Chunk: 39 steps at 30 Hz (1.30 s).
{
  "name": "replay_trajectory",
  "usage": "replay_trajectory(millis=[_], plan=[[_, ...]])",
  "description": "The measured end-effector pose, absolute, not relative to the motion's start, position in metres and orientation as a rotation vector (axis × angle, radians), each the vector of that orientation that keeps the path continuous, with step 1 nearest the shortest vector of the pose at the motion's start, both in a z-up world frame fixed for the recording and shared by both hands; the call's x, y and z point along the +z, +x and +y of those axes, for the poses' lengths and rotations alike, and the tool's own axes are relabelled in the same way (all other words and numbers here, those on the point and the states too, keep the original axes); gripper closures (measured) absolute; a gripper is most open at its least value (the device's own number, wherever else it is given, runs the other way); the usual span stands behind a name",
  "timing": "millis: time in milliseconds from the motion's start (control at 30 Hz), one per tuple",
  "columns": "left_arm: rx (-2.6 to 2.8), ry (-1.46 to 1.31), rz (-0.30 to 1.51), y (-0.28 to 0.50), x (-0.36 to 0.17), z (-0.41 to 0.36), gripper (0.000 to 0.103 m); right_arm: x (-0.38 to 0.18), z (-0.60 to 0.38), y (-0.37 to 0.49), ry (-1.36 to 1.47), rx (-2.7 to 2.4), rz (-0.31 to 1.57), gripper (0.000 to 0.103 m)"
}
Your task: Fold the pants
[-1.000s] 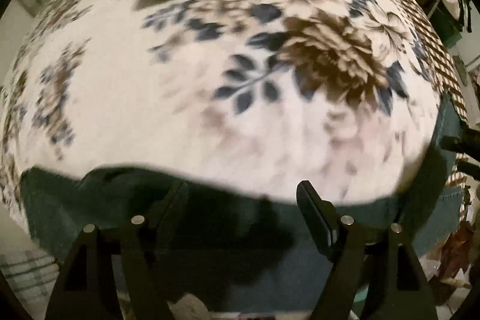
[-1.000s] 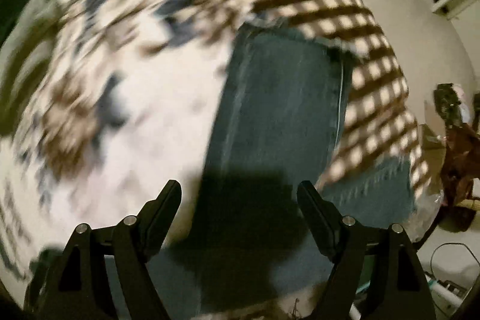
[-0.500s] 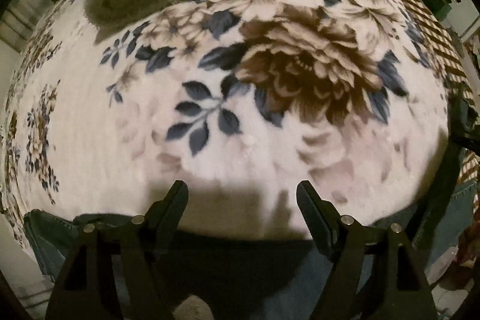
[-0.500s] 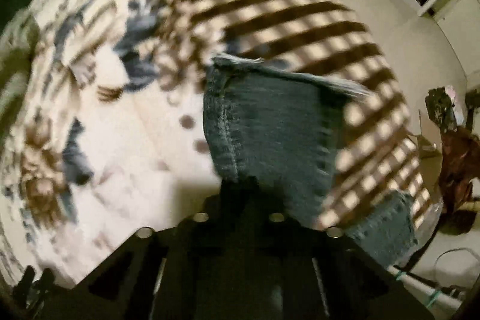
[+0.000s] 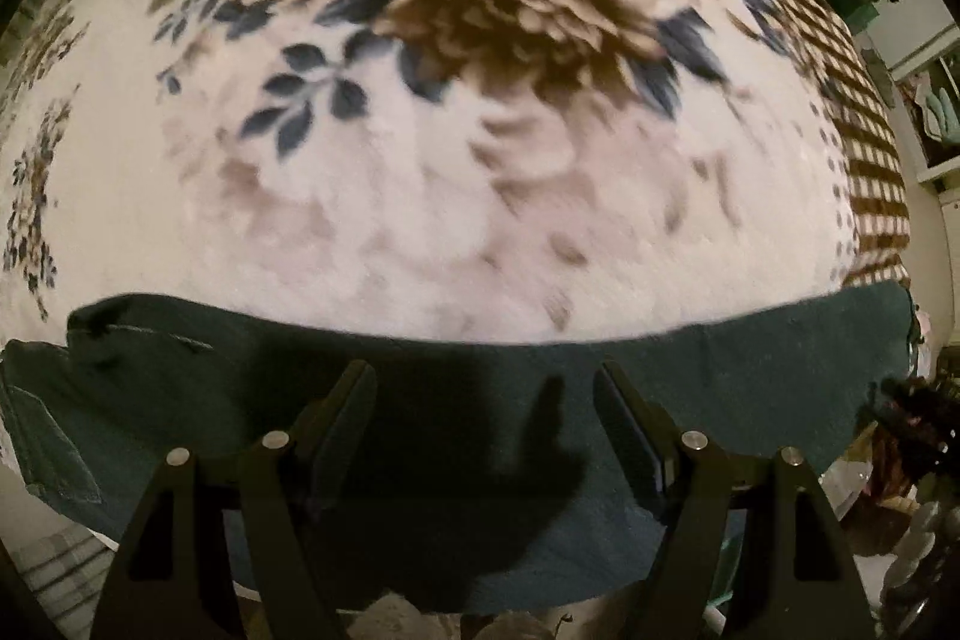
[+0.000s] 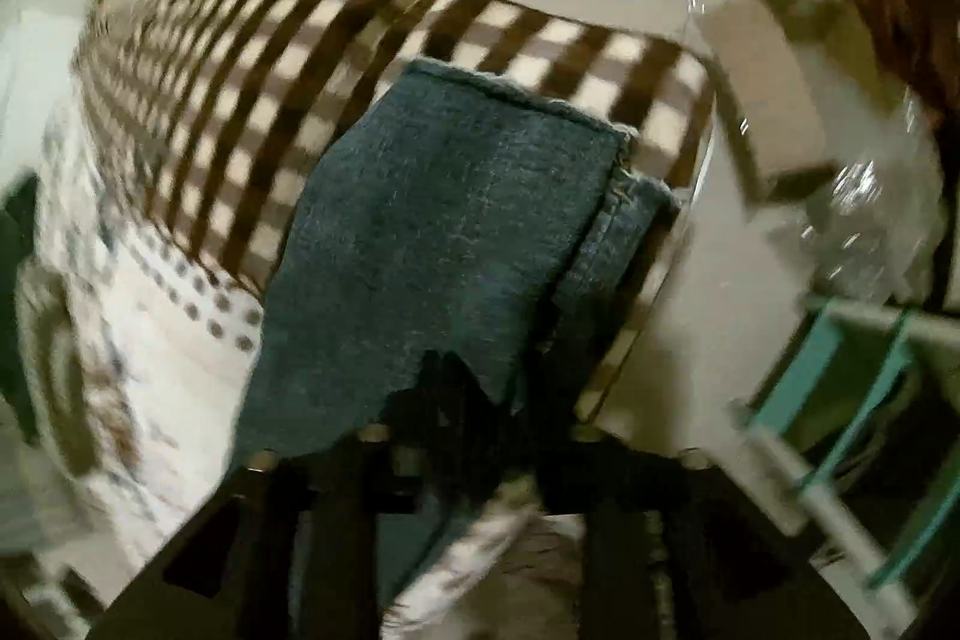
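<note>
Denim, heavy and limp: jeans point(image 5: 750, 358) are lying under the gaping, empty left gripper point(image 5: 483, 400); right gripper point(image 6: 474, 400) is opening around the cuff point(image 6: 456, 196); hems suit gripping best.

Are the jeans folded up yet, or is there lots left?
Not yet. The jeans lie long and flat across the floral blanket. The right gripper has the leg end between its opening jaws. The left gripper hangs open over the jeans. Every fold remains.
</note>
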State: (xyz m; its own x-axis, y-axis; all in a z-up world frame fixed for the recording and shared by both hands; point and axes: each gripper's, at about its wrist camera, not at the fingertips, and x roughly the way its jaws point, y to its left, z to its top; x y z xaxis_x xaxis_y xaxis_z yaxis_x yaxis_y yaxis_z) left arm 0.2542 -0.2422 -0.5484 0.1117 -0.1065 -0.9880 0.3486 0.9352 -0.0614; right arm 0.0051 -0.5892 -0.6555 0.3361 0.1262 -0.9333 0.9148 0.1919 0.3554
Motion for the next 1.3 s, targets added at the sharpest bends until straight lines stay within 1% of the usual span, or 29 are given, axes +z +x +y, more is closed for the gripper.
replay_trajectory(millis=[67, 133, 167, 200, 233, 267, 300, 367, 500, 567, 633, 700, 733, 767, 800, 833, 867, 967, 1067, 1100, 1200, 1300], plan=[[-0.346, 0.216, 1.425, 0.248, -0.551, -0.247, 0.03, -0.656, -0.587, -0.006, 1.318, -0.753, 1.062, 0.057], [-0.352, 0.222, 1.427, 0.235, -0.553, -0.259, 0.03, -0.665, -0.595, -0.008, 1.344, -0.778, 1.073, 0.057], [-0.355, 0.227, 1.426, 0.232, -0.554, -0.261, 0.03, -0.667, -0.596, -0.008, 1.344, -0.785, 1.063, 0.058], [-0.356, 0.236, 1.424, 0.226, -0.554, -0.265, 0.03, -0.666, -0.592, -0.005, 1.31, -0.8, 1.067, 0.062], [-0.357, 0.24, 1.422, 0.224, -0.554, -0.268, 0.03, -0.672, -0.596, 0.002, 1.264, -0.807, 1.08, 0.087], [-0.358, 0.243, 1.416, 0.221, -0.554, -0.269, 0.03, -0.669, -0.592, 0.009, 1.207, -0.805, 1.102, 0.098], [-0.357, 0.247, 1.412, 0.214, -0.552, -0.276, 0.03, -0.663, -0.586, 0.017, 1.127, -0.808, 1.125, 0.098], [-0.355, 0.247, 1.405, 0.2, -0.547, -0.277, 0.03, -0.653, -0.578, 0.023, 1.059, -0.821, 1.132, 0.099], [-0.34, 0.228, 1.402, 0.197, -0.545, -0.258, 0.03, -0.635, -0.568, 0.012, 1.048, -0.892, 1.11, 0.099], [-0.325, 0.212, 1.411, 0.196, -0.548, -0.248, 0.03, -0.645, -0.568, 0.004, 1.053, -0.897, 1.138, 0.099], [-0.312, 0.193, 1.421, 0.192, -0.55, -0.24, 0.03, -0.656, -0.568, 0.009, 1.044, -0.868, 1.192, 0.096], [-0.305, 0.164, 1.42, 0.188, -0.549, -0.23, 0.03, -0.653, -0.569, 0.018, 1.038, -0.827, 1.222, 0.085], [-0.299, 0.149, 1.415, 0.185, -0.545, -0.225, 0.03, -0.644, -0.565, 0.023, 1.022, -0.799, 1.225, 0.065], [-0.293, 0.127, 1.41, 0.183, -0.541, -0.216, 0.026, -0.637, -0.568, 0.033, 0.99, -0.777, 1.231, 0.048], [-0.285, 0.114, 1.406, 0.181, -0.537, -0.207, 0.023, -0.622, -0.56, 0.046, 0.928, -0.738, 1.246, 0.045], [-0.273, 0.103, 1.406, 0.179, -0.534, -0.197, 0.019, -0.61, -0.549, 0.057, 0.88, -0.699, 1.264, 0.045], [-0.264, 0.09, 1.406, 0.179, -0.53, -0.187, 0.018, -0.596, -0.527, 0.072, 0.815, -0.638, 1.296, 0.045], [-0.203, 0.014, 1.398, 0.18, -0.514, -0.135, 0.018, -0.579, -0.466, 0.108, 0.747, -0.414, 1.372, 0.045], [-0.095, -0.036, 1.377, 0.188, -0.502, -0.067, 0.018, -0.571, -0.362, 0.166, 0.734, -0.104, 1.495, 0.045], [-0.063, -0.046, 1.373, 0.19, -0.5, -0.051, 0.018, -0.568, -0.332, 0.183, 0.735, -0.028, 1.513, 0.045], [0.083, -0.089, 1.375, 0.196, -0.5, 0.038, 0.018, -0.569, -0.238, 0.243, 0.684, 0.18, 1.535, 0.045], [0.193, -0.128, 1.376, 0.202, -0.51, 0.092, 0.018, -0.578, -0.161, 0.304, 0.605, 0.292, 1.54, 0.045]])
